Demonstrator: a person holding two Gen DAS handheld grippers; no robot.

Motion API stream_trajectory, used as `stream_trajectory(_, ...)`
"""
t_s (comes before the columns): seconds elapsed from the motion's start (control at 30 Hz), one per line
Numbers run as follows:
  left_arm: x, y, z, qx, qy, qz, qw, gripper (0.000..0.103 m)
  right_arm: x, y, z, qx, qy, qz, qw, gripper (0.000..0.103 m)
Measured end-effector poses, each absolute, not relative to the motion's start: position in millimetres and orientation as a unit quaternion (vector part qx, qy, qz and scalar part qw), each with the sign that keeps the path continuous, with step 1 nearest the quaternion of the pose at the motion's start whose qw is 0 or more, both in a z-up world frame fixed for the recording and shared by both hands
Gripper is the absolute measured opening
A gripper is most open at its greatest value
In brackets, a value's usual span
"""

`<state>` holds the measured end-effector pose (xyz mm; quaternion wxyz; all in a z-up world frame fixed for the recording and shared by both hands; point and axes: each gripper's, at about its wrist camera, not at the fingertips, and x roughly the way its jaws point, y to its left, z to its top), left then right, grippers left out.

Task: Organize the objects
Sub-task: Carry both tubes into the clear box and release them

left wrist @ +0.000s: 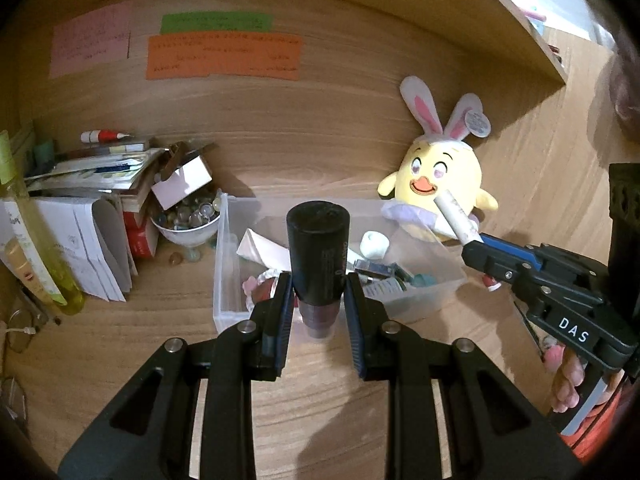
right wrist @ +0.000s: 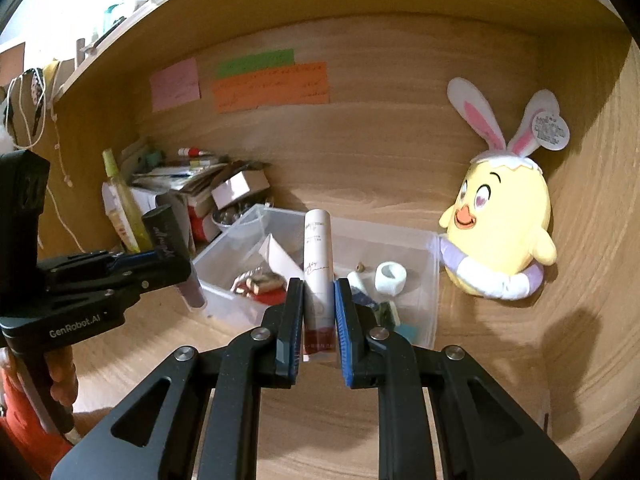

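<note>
— What sort of place is this?
— A home desk nook: wooden desk (left wrist: 320,400), coloured notes (left wrist: 224,56) on the far wall, a plush chick (right wrist: 500,232), stacked papers (left wrist: 88,176) far left.

Light brown wood-grain tabletop (left wrist: 320,400) inside a desk alcove. Matching wood-grain back wall (left wrist: 340,128) with pink paper note (left wrist: 90,42), green paper strip (left wrist: 216,22) and orange paper sheet (left wrist: 224,56) stuck on. Wooden overhead shelf (left wrist: 512,28) above. Wood side panel (right wrist: 600,200) on the right. Warm indoor light, soft shadows.
</note>
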<state>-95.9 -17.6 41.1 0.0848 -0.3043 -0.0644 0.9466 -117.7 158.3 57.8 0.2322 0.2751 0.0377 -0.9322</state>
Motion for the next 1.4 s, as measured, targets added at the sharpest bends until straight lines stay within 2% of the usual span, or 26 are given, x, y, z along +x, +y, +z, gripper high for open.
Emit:
stream_trajectory(0.37, -129.2, -16.0, 42.8, -0.311, -0.064, 0.946, 0.066, 0.025, -152.6, 153.9, 60.1, 0.272, 0.035, -0.933, 0.233, 0.014)
stream_trajectory(0.73, -175.3, -23.9, 16.3, -0.360, -0.088, 0.927, 0.054, 0.025, -191.8, 148.6, 34.6, 0.311, 0.039, -0.921, 0.233, 0.014)
stream_trajectory(1.17, -191.3, -14.3, -6.4, -0.385, -0.056, 0.919, 0.061, 0.025, -219.8, 133.0, -13.5, 0.373, 0.059, -0.895, 0.237, 0.014)
stream_trajectory(1.4, -187.6, -10.2, -5.3, -0.379, -0.039, 0.923, 0.060, 0.025, -220.6, 134.2, -15.6, 0.382, 0.061, -0.891, 0.237, 0.015)
